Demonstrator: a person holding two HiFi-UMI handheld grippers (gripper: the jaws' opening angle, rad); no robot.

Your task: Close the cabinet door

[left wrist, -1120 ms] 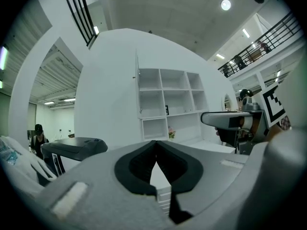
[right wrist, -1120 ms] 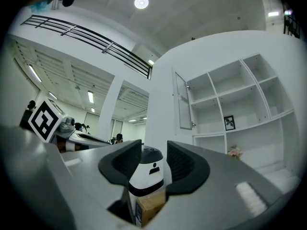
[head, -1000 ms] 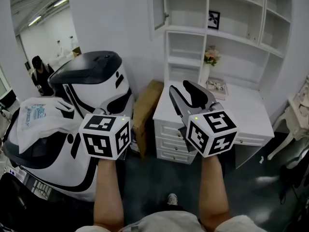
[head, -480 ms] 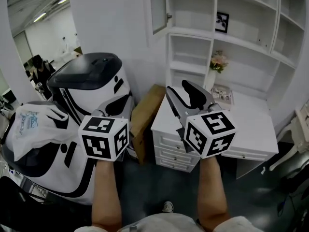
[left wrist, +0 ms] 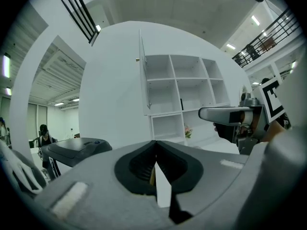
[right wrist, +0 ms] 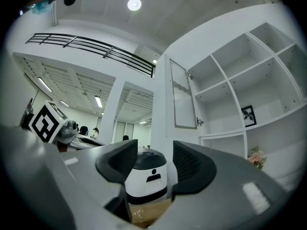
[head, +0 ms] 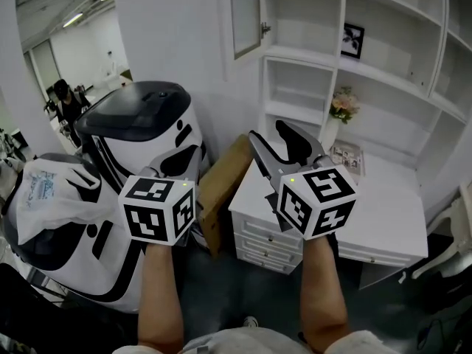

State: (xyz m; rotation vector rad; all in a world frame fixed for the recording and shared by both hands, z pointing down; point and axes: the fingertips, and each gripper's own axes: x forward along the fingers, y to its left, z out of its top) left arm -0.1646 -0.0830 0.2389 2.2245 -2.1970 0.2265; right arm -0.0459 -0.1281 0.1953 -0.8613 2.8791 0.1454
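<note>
Position of the cabinet door point(head: 245, 13) governs the coming move: it stands swung out at the upper left of the white shelf unit point(head: 383, 72), above and ahead of both tools, with its long axis upright and a small knob point(head: 264, 29) near its lower edge. Which edge carries the hinges cannot be determined. The right gripper point(head: 267, 133) is judged the nearer. It lies below the door, just right of its line, and points up towards the shelving. Its jaws have just been opening and now stand wide, with nothing held between them; the door panel shows above them in the right gripper view. The left gripper point(left wrist: 154, 171) sits lower and further left, with jaws together and nothing in them. From there the door shows edge-on. Closing, in my assessment, calls for the right gripper to rise to the panel's outer face.
</note>
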